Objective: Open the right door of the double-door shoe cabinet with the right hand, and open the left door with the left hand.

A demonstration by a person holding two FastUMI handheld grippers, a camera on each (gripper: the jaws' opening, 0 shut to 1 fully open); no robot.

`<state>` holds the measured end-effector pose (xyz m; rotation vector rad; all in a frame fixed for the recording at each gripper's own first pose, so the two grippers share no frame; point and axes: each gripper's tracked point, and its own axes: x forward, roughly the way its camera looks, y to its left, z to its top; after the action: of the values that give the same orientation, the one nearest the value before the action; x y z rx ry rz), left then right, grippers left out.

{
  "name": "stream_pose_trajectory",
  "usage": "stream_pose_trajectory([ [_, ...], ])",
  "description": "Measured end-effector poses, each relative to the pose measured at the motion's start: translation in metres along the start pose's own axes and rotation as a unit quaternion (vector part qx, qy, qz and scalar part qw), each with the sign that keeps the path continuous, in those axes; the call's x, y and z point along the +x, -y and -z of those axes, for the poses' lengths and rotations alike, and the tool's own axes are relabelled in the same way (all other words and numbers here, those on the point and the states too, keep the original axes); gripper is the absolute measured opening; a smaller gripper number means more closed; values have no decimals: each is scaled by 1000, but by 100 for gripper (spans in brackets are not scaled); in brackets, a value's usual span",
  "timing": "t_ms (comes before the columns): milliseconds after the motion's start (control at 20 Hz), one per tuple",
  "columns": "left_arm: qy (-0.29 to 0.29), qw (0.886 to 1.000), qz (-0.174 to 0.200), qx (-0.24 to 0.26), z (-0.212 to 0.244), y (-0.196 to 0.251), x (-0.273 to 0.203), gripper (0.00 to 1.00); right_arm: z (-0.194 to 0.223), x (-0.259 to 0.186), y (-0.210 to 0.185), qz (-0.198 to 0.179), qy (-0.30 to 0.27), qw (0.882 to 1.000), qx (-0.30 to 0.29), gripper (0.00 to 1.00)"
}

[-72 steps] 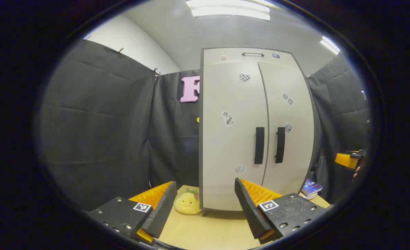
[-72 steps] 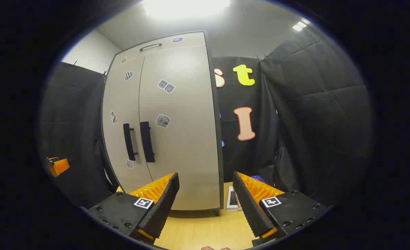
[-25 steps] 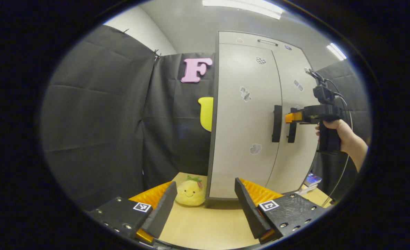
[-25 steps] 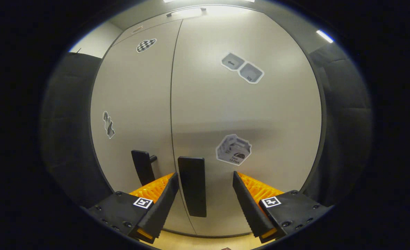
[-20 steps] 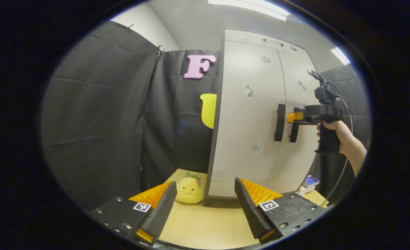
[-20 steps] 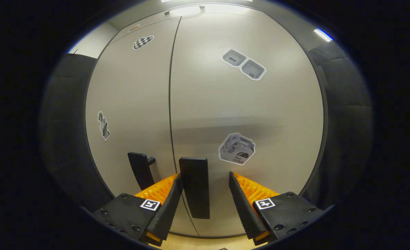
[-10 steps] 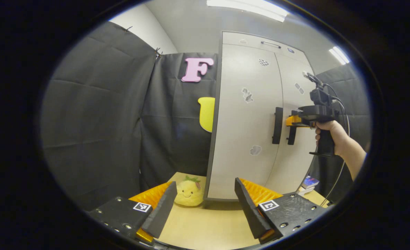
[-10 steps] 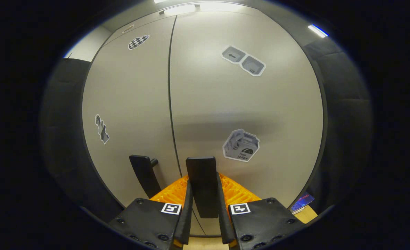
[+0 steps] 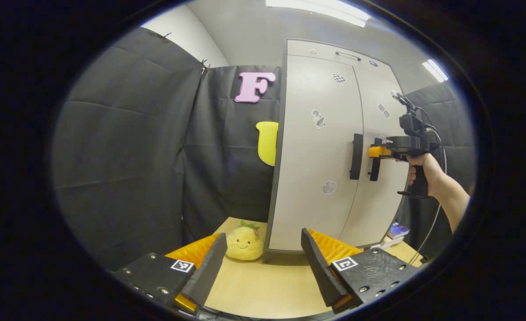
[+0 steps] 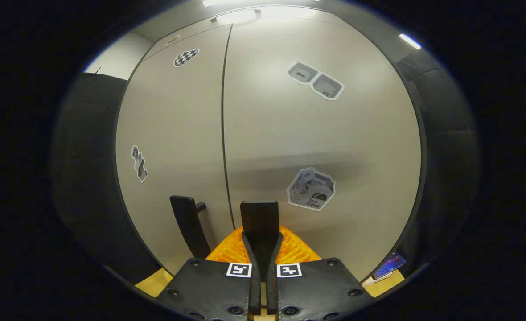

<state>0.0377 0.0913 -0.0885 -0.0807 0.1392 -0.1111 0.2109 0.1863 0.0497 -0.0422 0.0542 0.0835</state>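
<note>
The pale shoe cabinet [image 9: 316, 147] stands on the table with both doors closed. Its two dark vertical handles sit side by side: the left handle [image 9: 356, 156] and the right handle [image 9: 374, 162]. In the right gripper view the right door handle [image 10: 259, 220] rises between the fingers of my right gripper [image 10: 261, 263], which is shut on it; the left door handle [image 10: 189, 227] is free beside it. A hand [image 9: 423, 171] holds that gripper [image 9: 376, 151] at the handle. My left gripper [image 9: 263, 267] hangs open low over the table, well short of the cabinet, holding nothing.
A yellow plush toy [image 9: 244, 240] sits on the wooden table [image 9: 263, 290] at the cabinet's left front corner. A small box [image 9: 396, 230] lies by the cabinet's right side, seen too in the right gripper view as a small box [image 10: 390, 265]. Black cloth walls stand around.
My right gripper's fingers closed from wide apart onto the right door handle. The left gripper stayed nearly still and open. Both doors remain closed.
</note>
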Motion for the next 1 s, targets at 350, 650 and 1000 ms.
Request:
stream_pose_trajectory([
  [350, -39, 998, 30, -28, 30, 25, 4, 96, 4, -16, -2, -8, -15, 1000, -1, 6],
  [650, -47, 997, 32, -44, 36, 42, -5, 96, 6, -39, 2, -21, -18, 1000, -1, 6],
  [1000, -45, 998, 4, -44, 24, 60, -41, 96, 7, -45, 12, -47, -16, 999, 10, 6],
])
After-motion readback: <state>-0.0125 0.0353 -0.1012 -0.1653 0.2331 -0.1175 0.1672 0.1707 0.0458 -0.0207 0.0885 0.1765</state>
